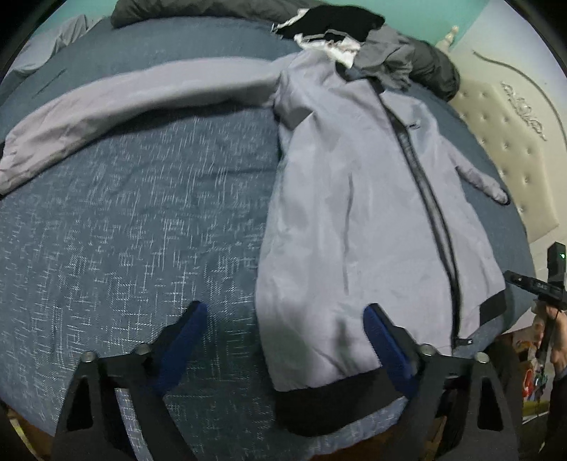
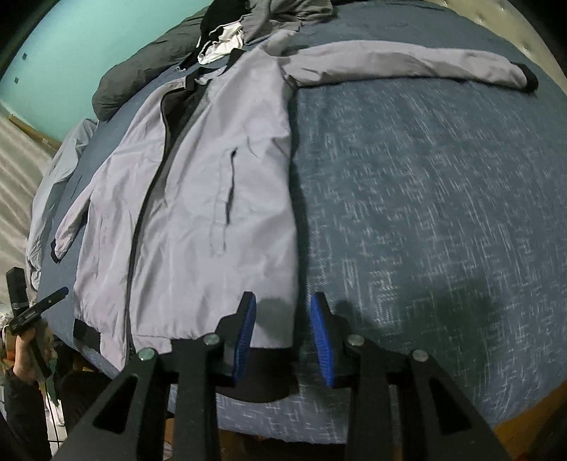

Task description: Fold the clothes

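One grey jacket (image 1: 333, 198) lies front-up and spread flat on a bed, its smooth, faintly shiny shell crossed by a single dark zip (image 1: 421, 184) running from collar to hem. Two sleeves are counted: in the left wrist view one (image 1: 117, 103) stretches far out to the left across the cover, the other (image 1: 478, 177) lies short on the right side. A black ribbed band (image 1: 312, 404) trims the hem at the near edge of the bed, and one slit pocket (image 2: 232, 184) shows on the chest panel in the right wrist view.

The left gripper (image 1: 285, 333) hangs over the near hem with its jaws wide apart, blue pads clear of the cloth on either side of the jacket's left edge. The right gripper (image 2: 281, 319) stands at the jacket's other near corner, jaws narrow, the fabric edge between the two blue pads; whether they actually pinch it is hard to judge through the motion blur.

The bed cover (image 1: 124, 248) is blue-grey with a white flecked weave. At the far end sit a heap of black, white and grey clothes (image 1: 340, 32) and a dark rolled blanket (image 2: 141, 74). A cream tufted headboard (image 1: 510, 142) stands at the right, against a turquoise wall (image 2: 88, 39).
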`<control>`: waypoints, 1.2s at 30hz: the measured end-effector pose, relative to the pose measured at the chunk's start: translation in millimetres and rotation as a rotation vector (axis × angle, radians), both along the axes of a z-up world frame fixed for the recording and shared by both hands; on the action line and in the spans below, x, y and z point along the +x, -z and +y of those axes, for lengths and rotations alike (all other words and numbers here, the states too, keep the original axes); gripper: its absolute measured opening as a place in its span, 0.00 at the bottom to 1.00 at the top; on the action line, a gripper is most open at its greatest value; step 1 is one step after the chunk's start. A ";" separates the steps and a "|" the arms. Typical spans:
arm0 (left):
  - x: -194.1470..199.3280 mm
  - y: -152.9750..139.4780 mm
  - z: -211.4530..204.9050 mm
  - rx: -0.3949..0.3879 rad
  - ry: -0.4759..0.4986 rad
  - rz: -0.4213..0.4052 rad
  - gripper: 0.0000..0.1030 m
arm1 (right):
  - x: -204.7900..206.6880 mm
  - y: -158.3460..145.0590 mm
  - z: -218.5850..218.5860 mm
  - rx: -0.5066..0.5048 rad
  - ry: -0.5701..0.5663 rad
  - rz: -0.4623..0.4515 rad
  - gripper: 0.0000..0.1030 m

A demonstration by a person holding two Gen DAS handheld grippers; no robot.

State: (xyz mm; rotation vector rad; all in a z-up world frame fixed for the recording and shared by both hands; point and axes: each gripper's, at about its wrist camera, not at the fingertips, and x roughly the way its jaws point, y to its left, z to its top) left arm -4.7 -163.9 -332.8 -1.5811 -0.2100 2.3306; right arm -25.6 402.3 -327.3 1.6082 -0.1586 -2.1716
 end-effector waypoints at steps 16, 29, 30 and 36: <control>11.8 13.5 15.3 0.015 0.090 -0.048 0.14 | 9.1 17.5 23.5 -0.138 0.039 -0.061 0.40; 18.7 -8.1 6.9 0.001 0.085 -0.009 0.06 | 14.1 12.1 -18.6 -0.164 -0.066 -0.060 0.43; 18.4 -7.9 6.1 0.004 0.083 -0.009 0.06 | 13.7 9.2 -15.9 -0.164 -0.062 -0.054 0.43; 18.2 -5.2 7.5 0.008 0.086 -0.009 0.06 | 8.8 9.3 27.1 -0.187 0.076 -0.058 0.43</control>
